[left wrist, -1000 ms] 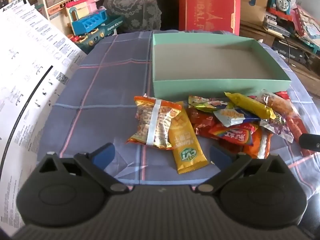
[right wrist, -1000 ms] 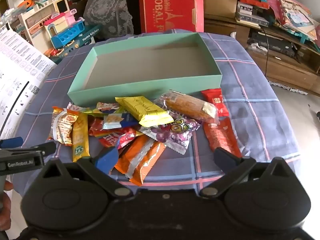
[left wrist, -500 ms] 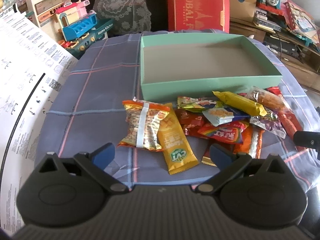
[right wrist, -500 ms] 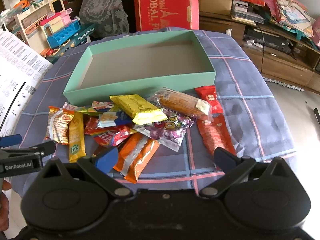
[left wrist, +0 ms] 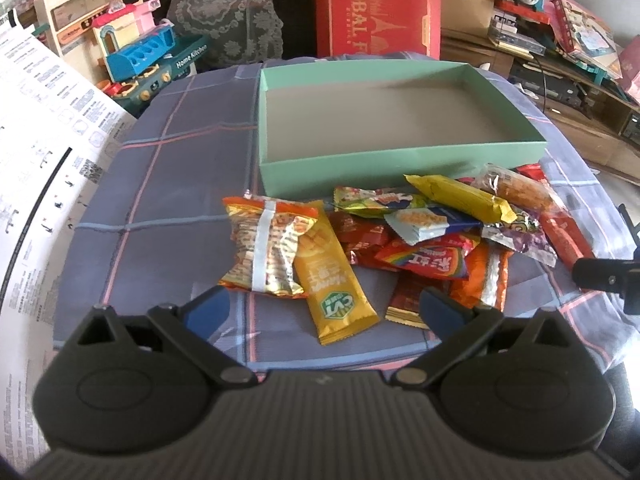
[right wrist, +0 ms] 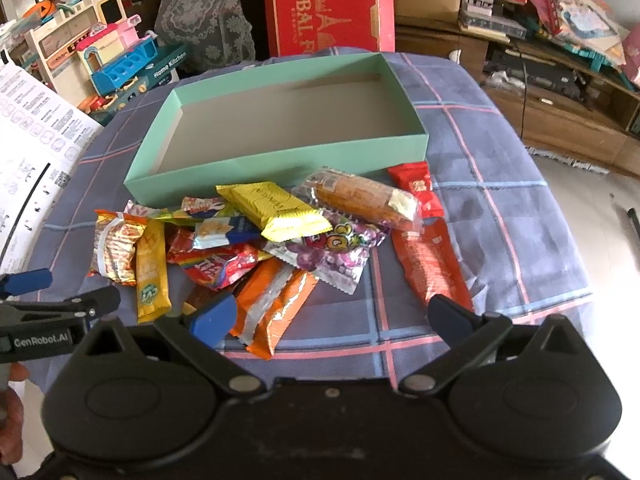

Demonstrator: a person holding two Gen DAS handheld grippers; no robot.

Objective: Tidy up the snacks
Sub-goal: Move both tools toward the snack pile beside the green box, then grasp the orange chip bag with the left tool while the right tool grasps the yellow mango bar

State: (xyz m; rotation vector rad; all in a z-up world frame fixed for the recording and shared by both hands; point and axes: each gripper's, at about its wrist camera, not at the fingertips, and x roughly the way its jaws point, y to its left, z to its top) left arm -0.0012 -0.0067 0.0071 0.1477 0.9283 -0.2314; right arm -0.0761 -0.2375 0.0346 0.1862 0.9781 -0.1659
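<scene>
Opening stage of the snack sort, nothing yet boxed. Near the counter's front-left, left tool spread wide and holding nothing, poised low over the front edge of the checked cloth, blue pads flanking the near end of the yellow CVT bar. Just left of that bar, touching it, the orange foil bag. Further right, a loose heap of snacks across the front-centre: rainbow candy pack, small blue-and-white packet, yellow wafer pack propped on the rest, purple jelly pouch, clear-wrapped bun, orange wafer packs nearest the front edge, long red stick at the right end of the heap. Behind the heap, toward the counter's back edge, mint-green box, bare inside, near wall seemingly touching the rearmost wrappers, though hard to tell from here. At the front-right, right tool likewise wide open and empty, one pad over the orange wafer packs, the other by the foot of the red stick. Likely next: descend on a single outlying packet, close across its narrow width without snagging a neighbour, lift clear over the near wall into the box.
</scene>
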